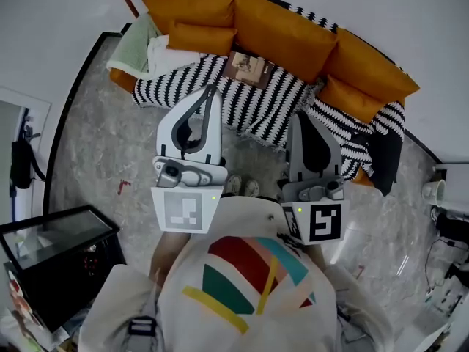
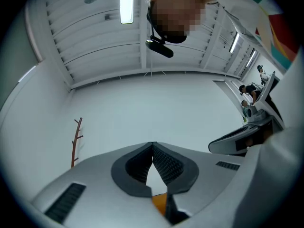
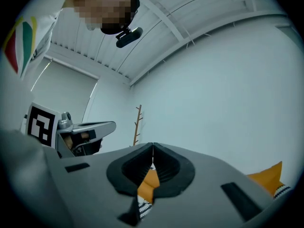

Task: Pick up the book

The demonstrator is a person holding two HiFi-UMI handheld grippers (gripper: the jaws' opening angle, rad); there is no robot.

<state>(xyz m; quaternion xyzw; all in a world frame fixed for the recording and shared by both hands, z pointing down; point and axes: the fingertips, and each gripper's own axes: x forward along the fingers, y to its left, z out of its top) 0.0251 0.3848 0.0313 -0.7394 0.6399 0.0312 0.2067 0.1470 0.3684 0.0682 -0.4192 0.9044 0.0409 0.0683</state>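
The book [image 1: 249, 67], with a brownish picture cover, lies flat on the striped blanket [image 1: 220, 94] that covers the seat of the orange sofa [image 1: 278, 28]. My left gripper [image 1: 211, 91] is held in front of my chest and points at the sofa, its tip short of the book and a little to its left. Its jaws [image 2: 153, 144] meet at the tips and hold nothing. My right gripper [image 1: 299, 116] hovers further right, over the blanket's edge. It [image 3: 153, 147] is shut and empty. Both gripper views look up at the wall and ceiling, so the book is hidden there.
Pale green and white cushions [image 1: 143, 46] lie at the sofa's left end. A black glass-topped cabinet [image 1: 55, 248] stands at the lower left. My feet [image 1: 242, 188] are on the marble floor in front of the sofa. A mug [image 1: 434, 191] and cables are at the right edge.
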